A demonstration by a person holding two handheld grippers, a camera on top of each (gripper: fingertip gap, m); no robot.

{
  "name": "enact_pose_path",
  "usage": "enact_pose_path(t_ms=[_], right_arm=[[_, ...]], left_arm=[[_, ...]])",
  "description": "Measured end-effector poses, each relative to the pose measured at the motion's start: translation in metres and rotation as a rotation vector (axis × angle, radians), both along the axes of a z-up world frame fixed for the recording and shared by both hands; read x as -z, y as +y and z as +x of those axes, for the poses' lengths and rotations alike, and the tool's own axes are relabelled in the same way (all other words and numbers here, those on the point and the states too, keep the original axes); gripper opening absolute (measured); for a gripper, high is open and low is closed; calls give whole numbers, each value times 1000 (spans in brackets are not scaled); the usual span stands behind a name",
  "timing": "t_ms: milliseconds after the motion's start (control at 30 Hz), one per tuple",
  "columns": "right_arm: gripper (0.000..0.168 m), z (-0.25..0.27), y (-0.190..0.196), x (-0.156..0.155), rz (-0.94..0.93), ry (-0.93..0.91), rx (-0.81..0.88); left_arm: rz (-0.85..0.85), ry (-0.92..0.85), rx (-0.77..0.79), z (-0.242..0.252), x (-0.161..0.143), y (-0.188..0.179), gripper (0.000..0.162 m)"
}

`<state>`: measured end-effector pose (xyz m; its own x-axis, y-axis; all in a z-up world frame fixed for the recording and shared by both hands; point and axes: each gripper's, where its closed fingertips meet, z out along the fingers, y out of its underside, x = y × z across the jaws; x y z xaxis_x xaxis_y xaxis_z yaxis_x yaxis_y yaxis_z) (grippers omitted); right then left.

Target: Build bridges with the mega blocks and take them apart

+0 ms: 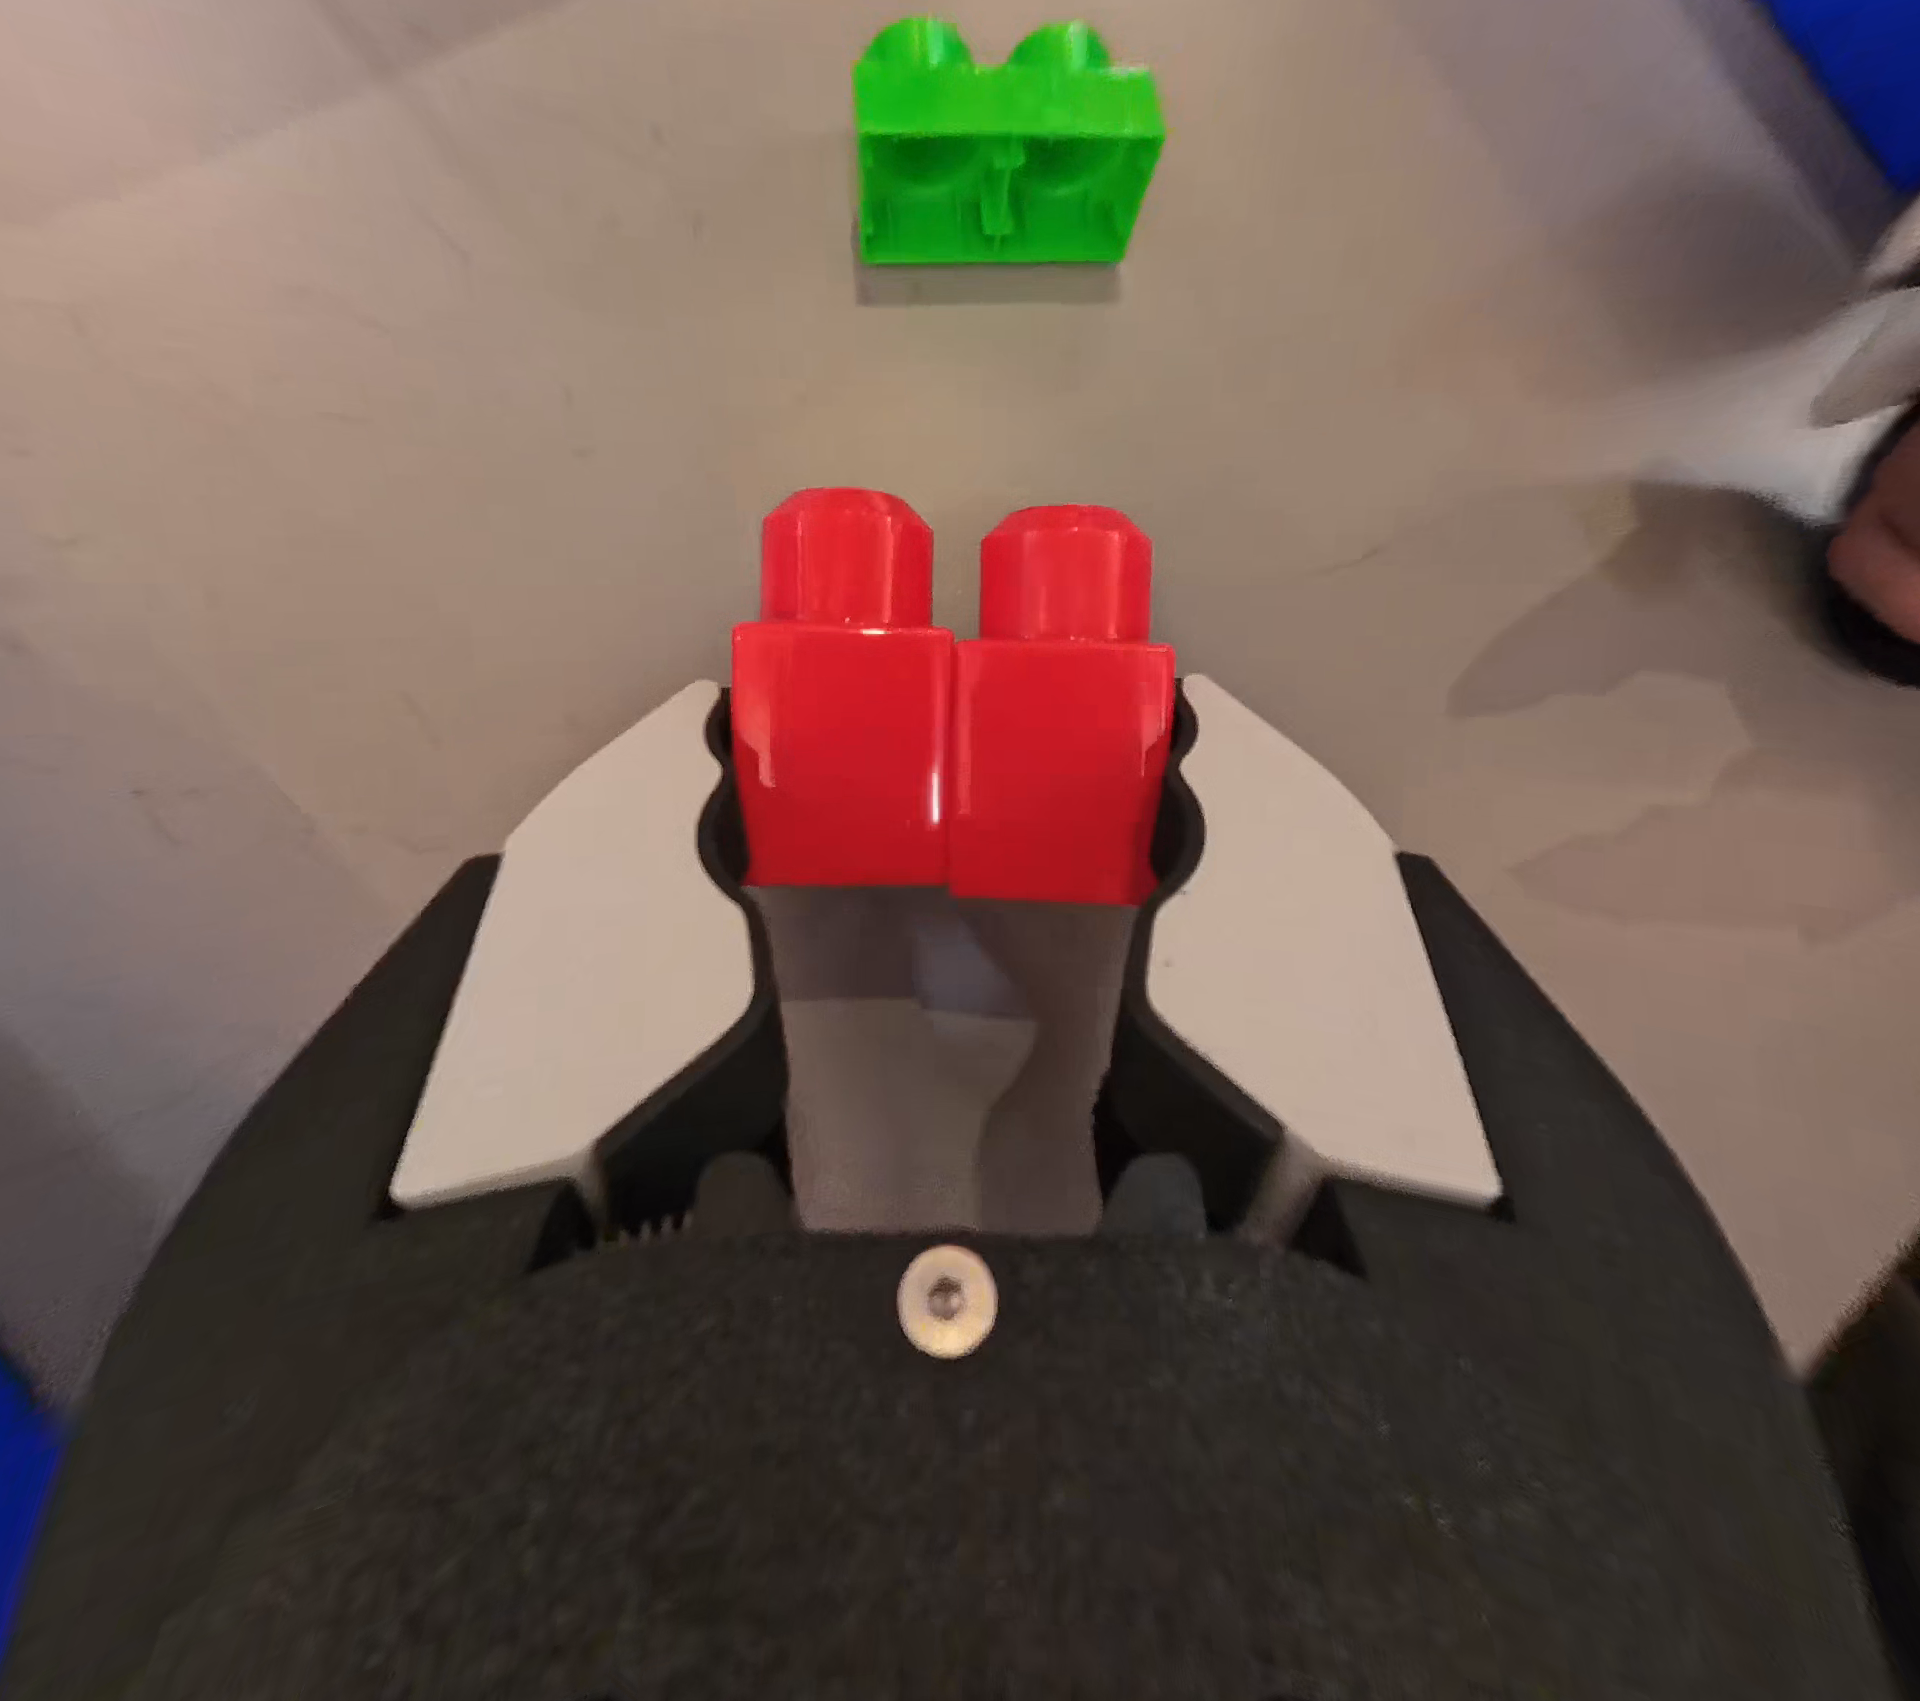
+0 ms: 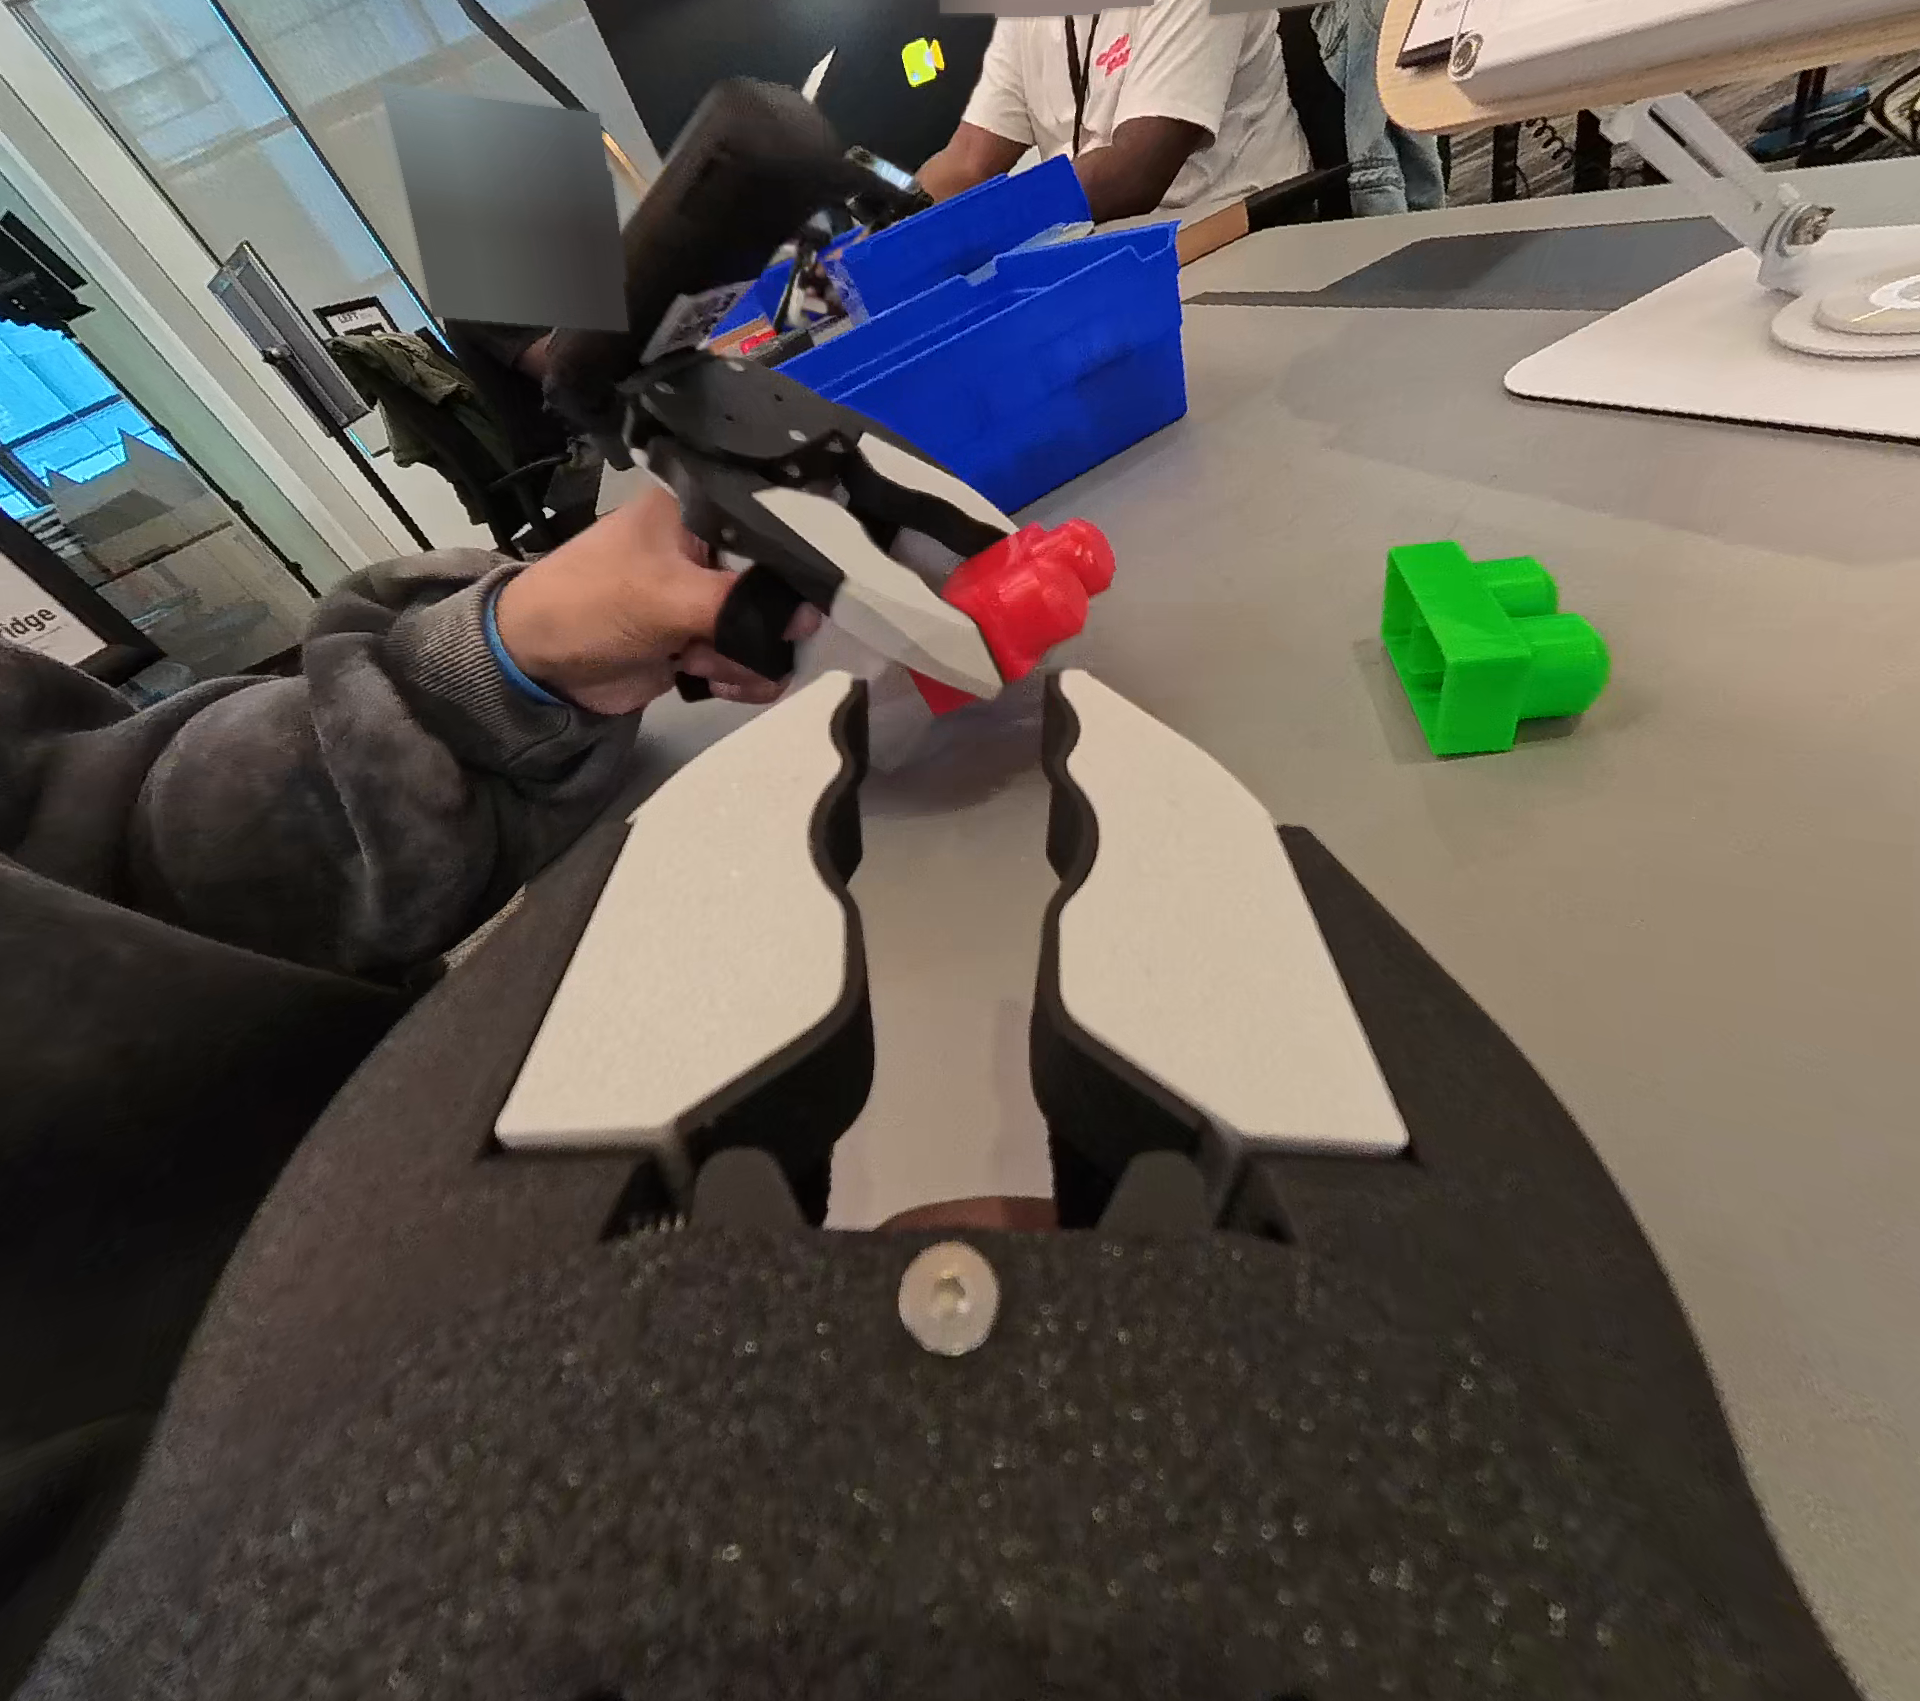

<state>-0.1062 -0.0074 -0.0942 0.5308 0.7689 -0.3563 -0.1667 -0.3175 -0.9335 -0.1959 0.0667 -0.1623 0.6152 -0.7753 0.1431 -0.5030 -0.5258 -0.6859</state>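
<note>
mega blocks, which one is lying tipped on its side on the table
The green two-stud plastic block, alone on the grey table, studs pointing sideways, hollow underside exposed. The two red single-stud blocks are held in the left gripper.

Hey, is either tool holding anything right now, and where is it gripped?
The left tool clamps two red blocks side by side by their outer side walls, studs pointing forward. The right tool is open and empty.

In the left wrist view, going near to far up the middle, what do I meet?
Left gripper shut on two red blocks side by side, studs pointing away → bare grey table → green block lying on its side, hollow underside facing the camera.
</note>
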Motion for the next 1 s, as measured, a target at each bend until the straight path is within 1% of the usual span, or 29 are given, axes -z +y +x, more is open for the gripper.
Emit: enact_pose_path(t_ms=[67, 167, 300, 367, 467, 500, 533, 567, 633, 733, 800, 900, 1000], right_arm=[[32, 0, 0, 0, 1, -1, 1], [32, 0, 0, -1, 9, -3, 4], [34, 0, 1, 0, 12, -15, 13], [36, 3, 5, -1, 29, -46, 43], [38, 21, 28, -5, 12, -202, 147], [44, 27, 36, -9, -17, -237, 160], [44, 30, 42, -14, -61, -253, 147], [43, 32, 49, -20, -102, -251, 134], [43, 33, 63, -40, -127, -168, 116], [44, 18, 65, -54, -201, -51, -3], [44, 13, 65, -53, -194, -47, -8], [44, 8, 59, -45, -176, -61, -5], [44, 7, 54, -34, -190, -70, -11]], left_arm=[[9, -164, 31, 6, -18, -4, 76], [51, -333, 96, 7, -43, -9, 76], [83, -509, 150, 5, -69, -15, 76], [120, -540, 144, 1, -75, -16, 76], [177, -523, 120, -4, -76, -12, 76], [199, -512, 112, -6, -76, -10, 76], [222, -498, 109, -7, -76, -9, 76], [240, -477, 108, -7, -75, -8, 76], [270, -432, 105, -9, -72, -7, 76], [251, -408, 121, -7, -66, -10, 76], [200, -325, 124, -8, -50, -11, 76], [79, -113, 127, -14, -13, -14, 76], [13, 73, 138, -20, 14, -17, 76]])
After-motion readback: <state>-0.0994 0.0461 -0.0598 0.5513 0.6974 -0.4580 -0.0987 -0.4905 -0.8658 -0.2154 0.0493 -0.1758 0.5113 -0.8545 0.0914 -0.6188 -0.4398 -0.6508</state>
